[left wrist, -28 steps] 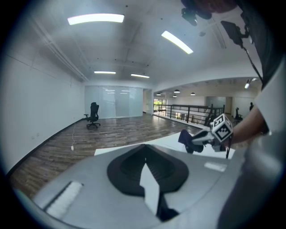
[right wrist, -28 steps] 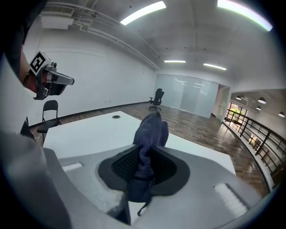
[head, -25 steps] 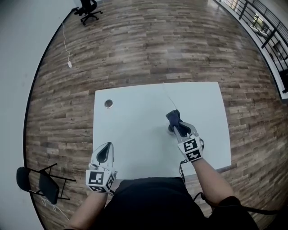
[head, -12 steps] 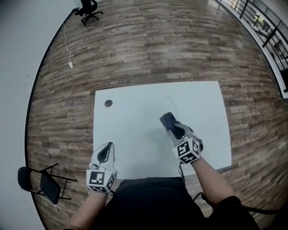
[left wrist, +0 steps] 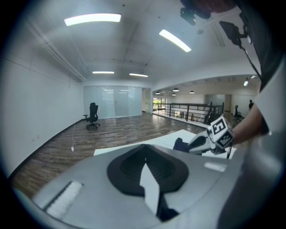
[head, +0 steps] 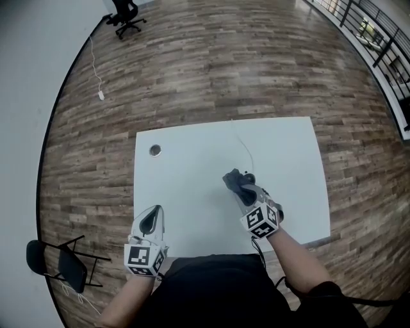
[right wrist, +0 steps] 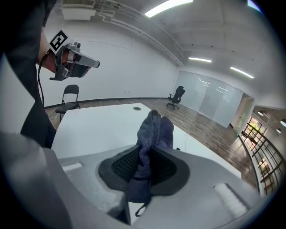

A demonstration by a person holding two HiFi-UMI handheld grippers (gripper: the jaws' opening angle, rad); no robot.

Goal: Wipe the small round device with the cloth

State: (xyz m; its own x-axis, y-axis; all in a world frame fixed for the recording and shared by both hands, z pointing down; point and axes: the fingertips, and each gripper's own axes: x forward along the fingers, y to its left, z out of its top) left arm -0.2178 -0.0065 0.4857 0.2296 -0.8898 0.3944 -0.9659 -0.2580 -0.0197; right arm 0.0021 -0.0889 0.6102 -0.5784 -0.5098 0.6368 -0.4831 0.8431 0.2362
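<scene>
Under and far beyond both pairs of jaws: plank floor (head: 211, 70) in brown wood. Directly beneath the jaws: white desk (head: 192, 186), bare over most of its top. Well ahead of the jaws, far across the floor: black office chair (head: 125, 14). Behind and to the left of the left jaws, on the floor off the desk's near corner: black folding chair (head: 64, 262).

At the desk's near left edge: left gripper (head: 149, 220), jaws clenched tip to tip on nothing, well apart from everything else on the desk. Right of centre: right gripper (head: 242, 189), tilted downward, jaws grasping a dark blue cloth (head: 232, 180). Fabric bunched between the pads and bulging out past the tips, down at the desk top.

Right at the tips of the right jaws, under the fabric: small round device (head: 249, 177), mostly covered, only a small dark part showing just beside the bunch. From there, away ahead of the right jaws to the desk's far edge: thin white cable (head: 242, 144). Ahead of the left jaws, near the desk's far left corner: round cable hole (head: 155, 150).
</scene>
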